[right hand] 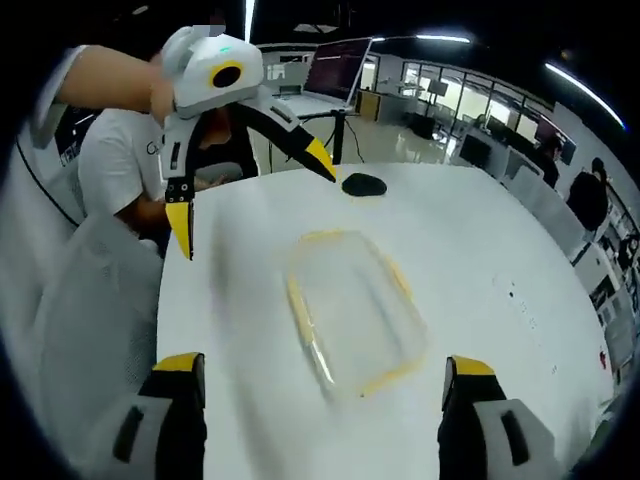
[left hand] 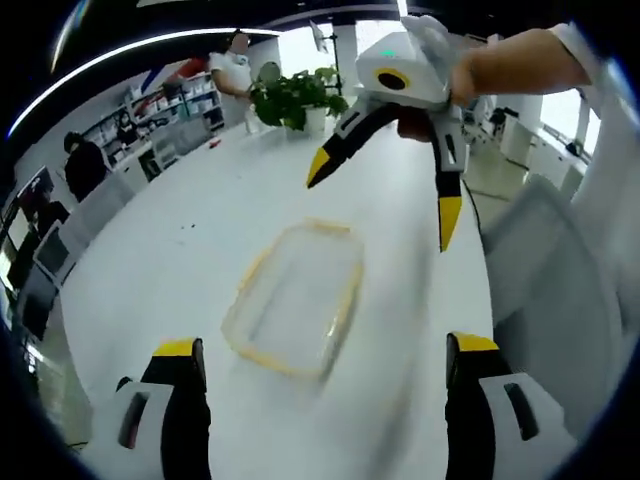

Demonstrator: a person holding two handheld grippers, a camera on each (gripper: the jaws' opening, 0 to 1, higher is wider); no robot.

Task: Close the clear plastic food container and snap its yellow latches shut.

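Note:
A clear plastic food container (left hand: 298, 300) with yellow edges lies flat on the white table (left hand: 150, 260); the picture is blurred, so I cannot tell whether its latches are up or down. My left gripper (left hand: 325, 365) hovers open over its near side. My right gripper (left hand: 382, 205) hangs open above the container's far side, held by a hand. In the right gripper view the container (right hand: 352, 308) lies ahead of my right gripper (right hand: 320, 375), and the left gripper (right hand: 255, 200) hangs open beyond it.
A potted plant (left hand: 295, 98) stands at the table's far end. A black object (right hand: 364, 184) lies on the table past the container. A seated person (right hand: 125, 165) is at the table's edge. Desks, monitors and other people fill the room around.

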